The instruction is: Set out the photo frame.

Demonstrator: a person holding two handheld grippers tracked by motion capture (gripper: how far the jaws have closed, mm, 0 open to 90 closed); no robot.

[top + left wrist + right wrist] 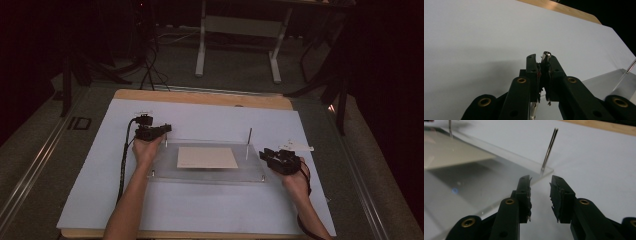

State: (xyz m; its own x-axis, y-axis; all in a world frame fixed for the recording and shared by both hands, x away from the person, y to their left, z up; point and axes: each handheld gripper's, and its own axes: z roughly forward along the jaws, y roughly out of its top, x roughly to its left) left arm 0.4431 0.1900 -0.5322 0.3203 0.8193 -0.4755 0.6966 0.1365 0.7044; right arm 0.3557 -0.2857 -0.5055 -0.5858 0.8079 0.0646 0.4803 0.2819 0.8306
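Looking down from the high view, a clear acrylic plate (207, 167) with a beige card under it is seen lying flat on the white sheet (100, 190); thin metal pins stand at its far corners. The left gripper (162, 131) is at the far left corner, the right gripper (265, 156) beside the right edge.

In the left gripper view, the jaws are pinched on a slim steel pin (545, 57): stiff, smooth, judged slippery, so it is best held mid-shaft.

In the right gripper view, the jaws stand spread with nothing between them, and a second thin steel pin (549, 151) stands upright beyond.
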